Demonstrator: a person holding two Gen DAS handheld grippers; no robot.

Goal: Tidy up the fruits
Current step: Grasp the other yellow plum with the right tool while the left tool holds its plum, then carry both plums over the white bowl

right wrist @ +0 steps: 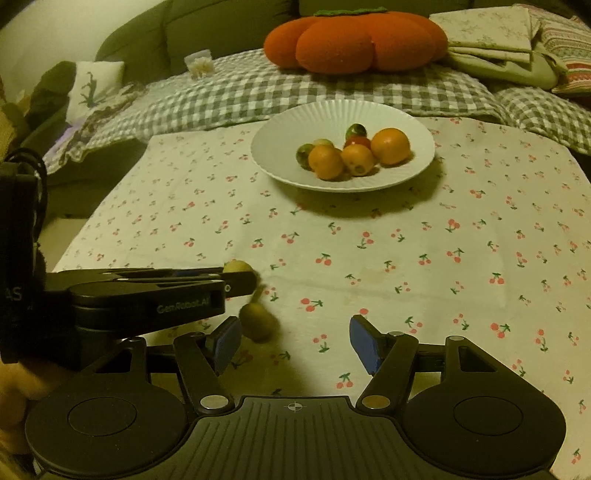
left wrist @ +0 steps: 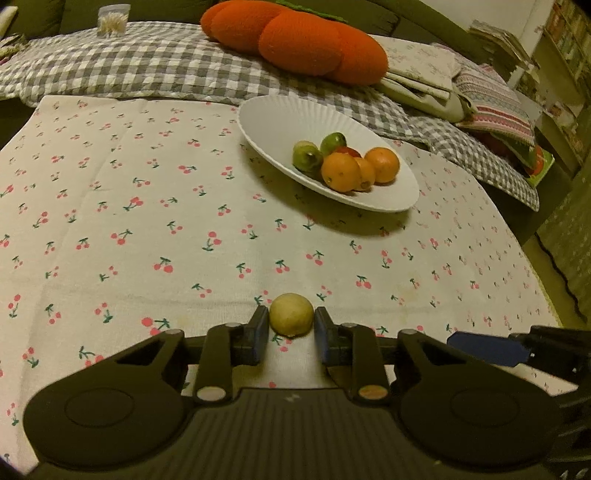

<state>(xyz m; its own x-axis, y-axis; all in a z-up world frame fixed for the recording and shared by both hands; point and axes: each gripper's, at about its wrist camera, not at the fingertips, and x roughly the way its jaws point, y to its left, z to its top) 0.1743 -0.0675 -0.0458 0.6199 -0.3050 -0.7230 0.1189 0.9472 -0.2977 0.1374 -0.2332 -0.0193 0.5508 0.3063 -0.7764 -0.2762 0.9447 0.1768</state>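
My left gripper (left wrist: pixel 291 325) is shut on a small pale yellow fruit (left wrist: pixel 291 314), held between its blue pads just above the cherry-print cloth; it also shows in the right wrist view (right wrist: pixel 236 266). My right gripper (right wrist: pixel 295 338) is open and empty. A small green pear-like fruit (right wrist: pixel 257 321) lies on the cloth just inside its left finger, blurred. A white ribbed plate (left wrist: pixel 273 114) (right wrist: pixel 284 122) farther back holds oranges (left wrist: pixel 340 172) (right wrist: pixel 390 146), green fruits (left wrist: pixel 307 156) and a red one.
The cherry-print tablecloth (left wrist: pixel 147 221) covers the table. Behind it lie a grey checked blanket (left wrist: pixel 147 66), an orange pumpkin cushion (left wrist: pixel 295 40), folded cloths (left wrist: pixel 424 74) and a small clear container (left wrist: pixel 112 20). The table's edge drops off at the right (left wrist: pixel 535 266).
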